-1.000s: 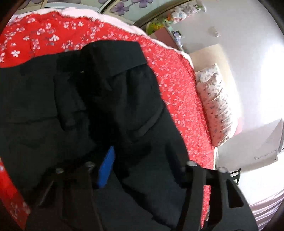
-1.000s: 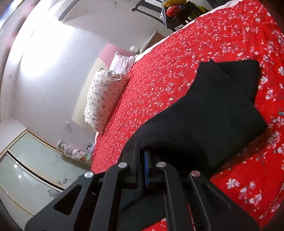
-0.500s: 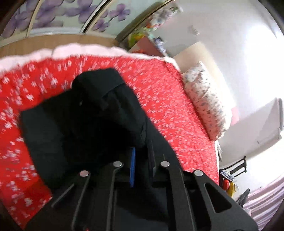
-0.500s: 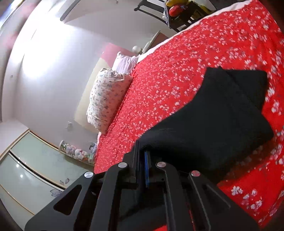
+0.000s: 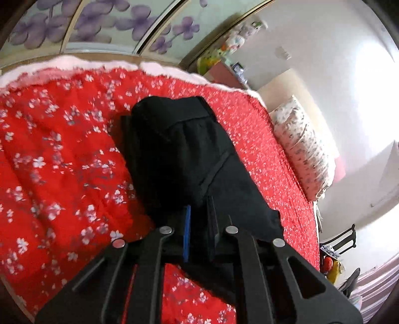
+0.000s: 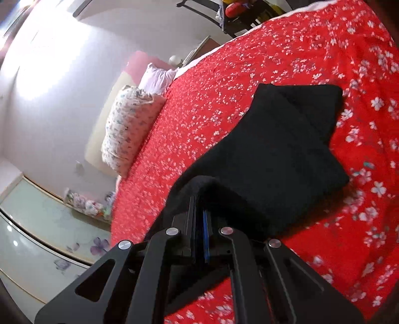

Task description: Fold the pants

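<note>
Black pants [image 5: 189, 154] lie folded on a red flowered bedspread [image 5: 57, 159]. In the left wrist view my left gripper [image 5: 198, 224] is shut on the near edge of the pants, with the gathered waistband at the far end. In the right wrist view my right gripper [image 6: 199, 219] is shut on a raised fold of the pants [image 6: 274, 149], whose far end lies flat on the bedspread [image 6: 286, 54]. The fingertips are buried in black cloth in both views.
A flowered pillow [image 5: 304, 154] lies at the head of the bed and also shows in the right wrist view [image 6: 127, 129] beside a white pillow [image 6: 157, 77]. A flowered wardrobe door [image 5: 99, 25] stands past the bed edge. A dark chair [image 6: 234, 15] stands beyond the bed.
My left gripper closed on the pants and lifted back, so the cloth drew together into a narrower bundle. My right gripper stayed shut on its fold and pulled it slightly up.
</note>
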{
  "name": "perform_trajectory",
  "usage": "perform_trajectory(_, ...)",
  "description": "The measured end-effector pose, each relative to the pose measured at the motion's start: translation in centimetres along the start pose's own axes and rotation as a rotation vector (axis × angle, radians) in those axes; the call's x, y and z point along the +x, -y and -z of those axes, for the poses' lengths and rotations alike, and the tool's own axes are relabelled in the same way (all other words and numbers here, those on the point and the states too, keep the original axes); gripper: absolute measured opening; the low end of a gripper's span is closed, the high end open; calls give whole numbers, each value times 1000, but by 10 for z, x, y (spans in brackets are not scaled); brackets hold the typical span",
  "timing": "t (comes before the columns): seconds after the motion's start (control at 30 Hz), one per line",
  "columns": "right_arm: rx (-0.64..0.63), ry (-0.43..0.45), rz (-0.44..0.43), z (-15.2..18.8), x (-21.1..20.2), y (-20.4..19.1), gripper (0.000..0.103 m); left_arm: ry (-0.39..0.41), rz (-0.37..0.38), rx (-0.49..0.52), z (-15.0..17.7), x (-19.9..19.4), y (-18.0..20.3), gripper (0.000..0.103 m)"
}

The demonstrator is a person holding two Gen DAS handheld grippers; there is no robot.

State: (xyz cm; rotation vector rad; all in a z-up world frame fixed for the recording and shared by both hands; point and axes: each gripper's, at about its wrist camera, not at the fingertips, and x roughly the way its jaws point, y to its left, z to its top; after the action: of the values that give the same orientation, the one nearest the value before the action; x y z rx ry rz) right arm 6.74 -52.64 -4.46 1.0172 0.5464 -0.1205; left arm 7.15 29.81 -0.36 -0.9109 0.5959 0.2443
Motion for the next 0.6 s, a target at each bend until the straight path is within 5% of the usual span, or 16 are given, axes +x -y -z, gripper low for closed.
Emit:
perform_trajectory(0.17, -16, -64, 60, 4, 0, 7, 5, -25, -51, 2, 13, 11, -12, 15)
perform_trajectory(0.2, -17, -88, 68, 5, -1, 7, 10, -19, -44, 4, 14, 10, -13, 18)
perform_trajectory(0.23, -24, -120, 86, 5, -4, 8, 26, -17, -32, 2, 14, 8, -13, 21)
perform_trajectory(0.27, -33, -131, 84, 6, -8, 9, 39, -25, -12, 0, 14, 6, -13, 28)
perform_trajectory(0.3, -41, -130, 72, 5, -19, 10, 41, -27, 1, 3, 13, 5, -14, 33)
perform_trajectory(0.33, -39, -128, 73, 4, -26, 11, 48, -29, 16, 11, 14, 3, -13, 46)
perform_trajectory(0.37, -20, -111, 61, 0, -39, 14, 56, -29, 15, 23, 14, 1, -10, 69)
perform_trajectory(0.4, 11, -85, 34, -5, -49, 20, 57, -14, -31, 44, 17, -5, -8, 80)
perform_trajectory(0.5, 130, -8, -11, -25, -70, 41, 56, 27, -42, 124, 30, -19, 0, 84)
perform_trajectory(0.6, 88, 30, 66, -50, -74, 42, 47, 19, -46, 217, 47, -24, 10, 87)
